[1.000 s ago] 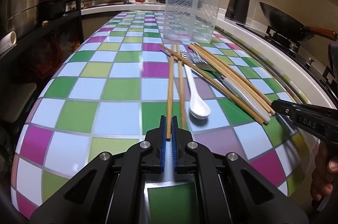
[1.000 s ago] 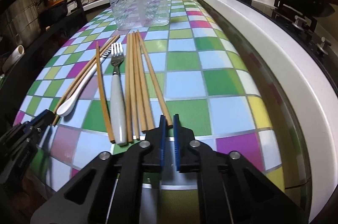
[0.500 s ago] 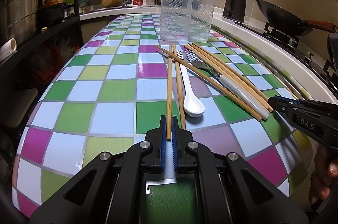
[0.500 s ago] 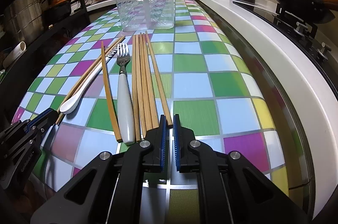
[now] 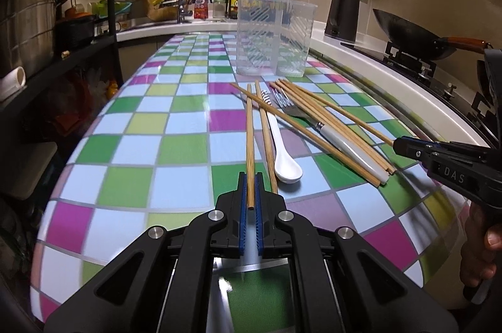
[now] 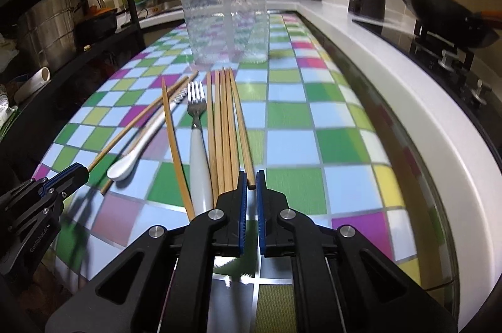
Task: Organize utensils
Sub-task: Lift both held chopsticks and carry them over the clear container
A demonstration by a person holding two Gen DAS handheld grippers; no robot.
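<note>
Both grippers have crept closer to the chopsticks on the counter (image 5: 131, 144). Each thin stick could roll or slip during lifting. Left gripper (image 5: 250, 195) pinches one chopstick (image 5: 250, 138) between narrowed fingers; right gripper (image 6: 251, 185) nips another chopstick's (image 6: 241, 126) end.

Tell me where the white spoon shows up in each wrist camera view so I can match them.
Left wrist view: white spoon lies centre, bowl nearest the camera, just right of the left gripper.
Right wrist view: white spoon lies lower left, bowl toward the left gripper.
Shared landmark: clear plastic container beyond the utensils.
</note>
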